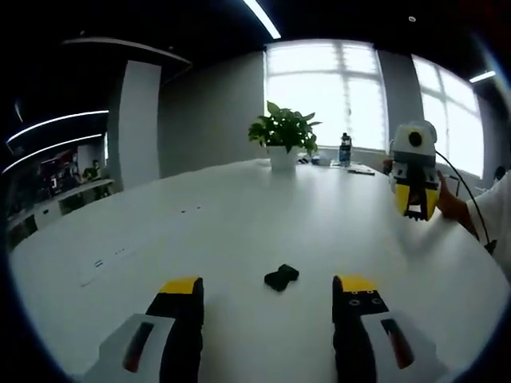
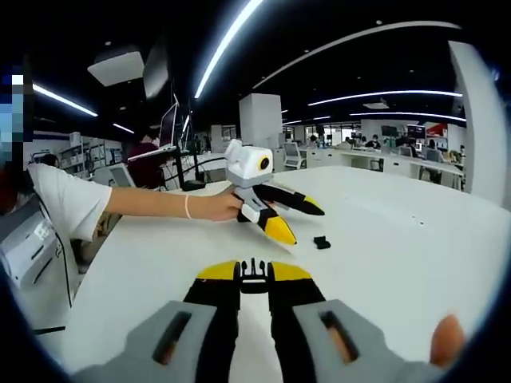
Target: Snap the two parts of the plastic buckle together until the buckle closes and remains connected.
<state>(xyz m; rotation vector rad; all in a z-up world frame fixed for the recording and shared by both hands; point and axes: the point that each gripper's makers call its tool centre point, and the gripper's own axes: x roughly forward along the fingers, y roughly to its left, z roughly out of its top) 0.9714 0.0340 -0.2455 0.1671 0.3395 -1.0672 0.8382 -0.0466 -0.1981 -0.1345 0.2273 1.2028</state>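
One black buckle part (image 1: 281, 277) lies on the white table (image 1: 239, 207), just ahead of and between the jaws of my left gripper (image 1: 269, 285), which stands open and apart from it. In the right gripper view that same part (image 2: 321, 242) lies beside the left gripper (image 2: 299, 221), held low over the table by a hand. My right gripper (image 2: 254, 271) is shut on the other buckle part (image 2: 254, 279), a pronged black piece pinched between its yellow tips. The right gripper (image 1: 413, 209) hangs above the table to the right, with a dark piece at its tip.
A potted plant (image 1: 283, 136) and a bottle (image 1: 345, 148) stand at the table's far side by the window. A person's arm (image 2: 152, 203) reaches in from the left. The table's edge (image 2: 120, 271) curves close on that side.
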